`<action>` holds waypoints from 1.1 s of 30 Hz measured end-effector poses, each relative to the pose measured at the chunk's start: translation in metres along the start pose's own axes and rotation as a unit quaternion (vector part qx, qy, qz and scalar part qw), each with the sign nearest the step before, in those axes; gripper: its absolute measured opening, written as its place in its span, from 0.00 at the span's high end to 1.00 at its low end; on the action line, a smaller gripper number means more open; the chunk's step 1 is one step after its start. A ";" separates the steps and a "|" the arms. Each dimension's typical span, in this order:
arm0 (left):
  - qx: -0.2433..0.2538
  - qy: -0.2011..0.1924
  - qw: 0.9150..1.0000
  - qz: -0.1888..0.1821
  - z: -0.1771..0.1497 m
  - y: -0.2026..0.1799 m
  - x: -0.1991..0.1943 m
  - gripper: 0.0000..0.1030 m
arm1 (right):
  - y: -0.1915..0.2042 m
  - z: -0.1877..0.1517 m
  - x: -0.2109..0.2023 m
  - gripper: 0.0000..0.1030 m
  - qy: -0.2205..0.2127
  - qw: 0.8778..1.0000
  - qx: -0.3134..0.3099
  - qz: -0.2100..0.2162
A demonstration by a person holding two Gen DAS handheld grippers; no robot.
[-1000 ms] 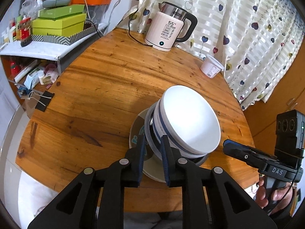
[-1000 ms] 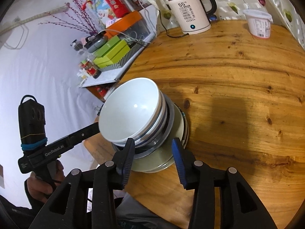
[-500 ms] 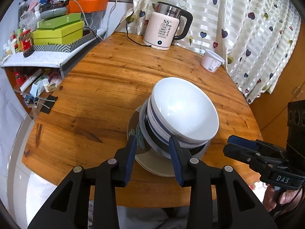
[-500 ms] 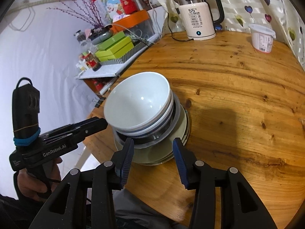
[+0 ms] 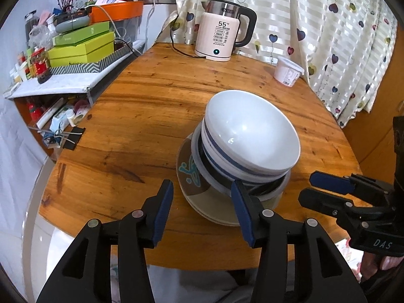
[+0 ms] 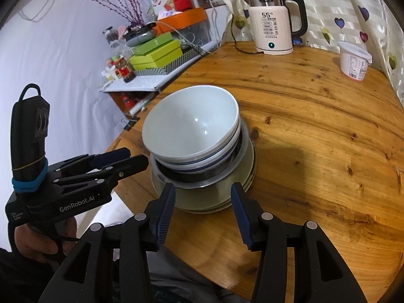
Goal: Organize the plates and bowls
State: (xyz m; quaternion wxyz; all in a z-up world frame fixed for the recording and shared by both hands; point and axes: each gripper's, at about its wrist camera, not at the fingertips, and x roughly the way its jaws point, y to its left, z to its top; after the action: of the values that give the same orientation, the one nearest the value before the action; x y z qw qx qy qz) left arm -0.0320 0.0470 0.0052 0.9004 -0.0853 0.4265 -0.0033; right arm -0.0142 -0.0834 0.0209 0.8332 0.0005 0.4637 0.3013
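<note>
Here the stacking looks done, and the step in hand reads as letting go and drawing clear without upsetting the pile. The left gripper (image 5: 202,202) has its jaws opening, its blue pads spread with nothing pressed between them; the near rim of the patterned beige plates (image 5: 199,197) sits just ahead of it and partly between the fingertips. The right gripper (image 6: 202,203) is opening too, holding nothing, with the plates' edge just beyond its tips. The white ceramic bowl with a blue band (image 5: 248,136) lies directly ahead of both claws, on top of the pile, nested in another bowl and a shallow steel dish (image 5: 267,192), all resting on the round wooden table (image 5: 141,116).

The top bowl leans towards the left gripper's right, so the pile looks touchy. To do this well, each claw should widen fully before retreating, then pull straight back along its own fingers, not sideways, so no pad clips a rim. A white electric kettle (image 5: 222,40) and a white plastic tub (image 5: 287,72) stand well beyond the pile, out of the way.
</note>
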 end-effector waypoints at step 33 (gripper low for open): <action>-0.005 0.015 1.000 0.009 -0.009 0.004 0.009 0.53 | 0.008 -0.001 0.011 0.54 0.016 1.000 -0.018 -0.010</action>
State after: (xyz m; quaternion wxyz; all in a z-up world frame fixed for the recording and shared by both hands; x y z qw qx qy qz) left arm -0.0332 0.0484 -0.0082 0.8934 -0.0861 0.4409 0.0053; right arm -0.0148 -0.0717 0.0140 0.8285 -0.0239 0.4718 0.3007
